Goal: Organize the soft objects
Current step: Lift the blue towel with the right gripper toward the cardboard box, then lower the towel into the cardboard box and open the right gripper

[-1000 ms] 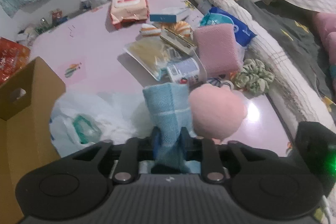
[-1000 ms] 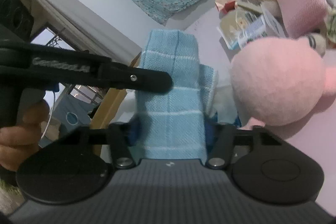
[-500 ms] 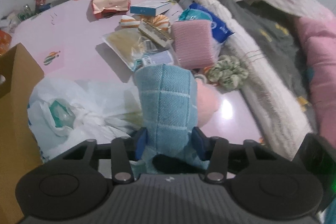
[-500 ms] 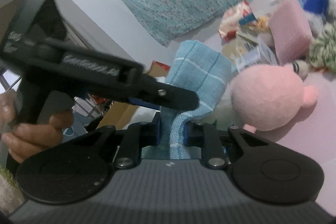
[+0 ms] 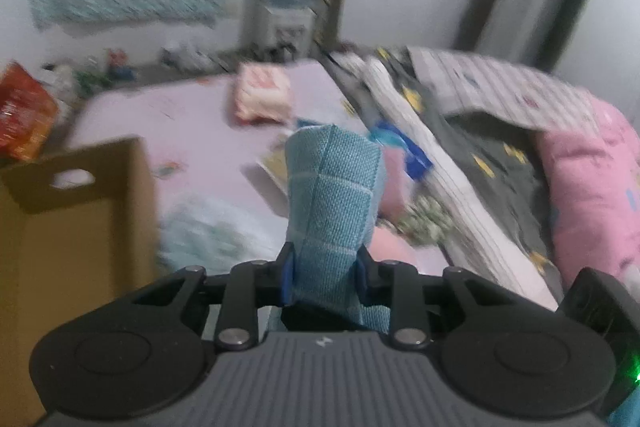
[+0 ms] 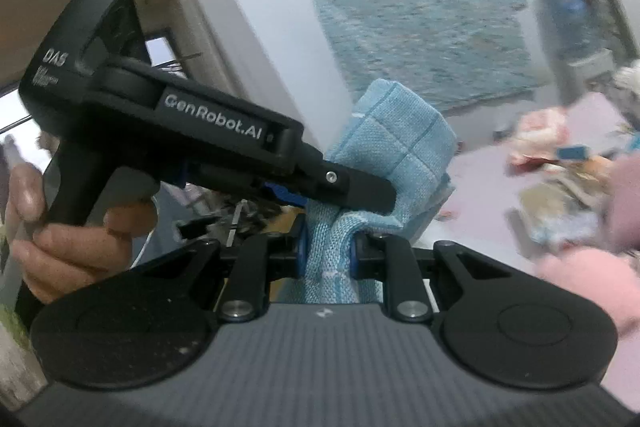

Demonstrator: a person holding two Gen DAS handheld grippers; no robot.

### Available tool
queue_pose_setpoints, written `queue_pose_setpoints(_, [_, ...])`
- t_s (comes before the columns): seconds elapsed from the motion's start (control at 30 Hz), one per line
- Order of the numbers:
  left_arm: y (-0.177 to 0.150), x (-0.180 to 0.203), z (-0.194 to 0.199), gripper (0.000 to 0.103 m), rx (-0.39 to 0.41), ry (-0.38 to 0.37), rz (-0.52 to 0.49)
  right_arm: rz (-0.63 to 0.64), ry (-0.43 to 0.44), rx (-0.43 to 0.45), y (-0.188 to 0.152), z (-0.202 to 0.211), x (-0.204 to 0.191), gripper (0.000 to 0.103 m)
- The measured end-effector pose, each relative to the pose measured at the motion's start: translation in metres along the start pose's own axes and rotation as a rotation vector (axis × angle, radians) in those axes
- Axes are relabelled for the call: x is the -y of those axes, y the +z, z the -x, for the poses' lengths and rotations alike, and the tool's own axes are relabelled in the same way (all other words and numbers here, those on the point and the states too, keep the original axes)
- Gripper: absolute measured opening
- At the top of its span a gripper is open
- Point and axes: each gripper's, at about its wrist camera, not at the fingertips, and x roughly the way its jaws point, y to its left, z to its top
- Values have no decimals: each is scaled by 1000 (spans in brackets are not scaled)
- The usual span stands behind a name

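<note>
Cloth point(image 5: 334, 203) sits pinched in the left gripper point(image 5: 325, 267), whose jaws have just been closing, above the pink table point(image 5: 168, 115). Right view: right gripper point(image 6: 328, 253) squeezes the same cloth narrowly, left gripper clamping alongside.

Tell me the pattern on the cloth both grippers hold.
Light blue cloth with a thin pale grid of lines; clearest in the right wrist view.

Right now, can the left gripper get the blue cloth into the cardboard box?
Probably yes. The left gripper is shut on the blue cloth, and the cardboard box stands open beside it; but the right gripper grips the cloth too.
</note>
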Motion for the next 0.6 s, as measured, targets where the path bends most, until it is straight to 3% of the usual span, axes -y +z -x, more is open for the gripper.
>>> queue_pose_setpoints(0.13, [4, -34, 31, 30, 72, 86, 33, 10, 82, -36, 19, -40, -27, 17])
queue_pose_setpoints(0.3, [23, -96, 46, 30, 82, 188, 108, -28, 175, -133, 42, -111, -51, 17])
queue_pose_setpoints(0.43, [49, -160, 34, 31, 38, 267, 162, -106, 196, -226, 59, -189, -62, 17])
queue_pose_setpoints(0.6, [77, -236, -12, 36, -49, 321, 187, -184, 138, -346, 64, -287, -65, 17])
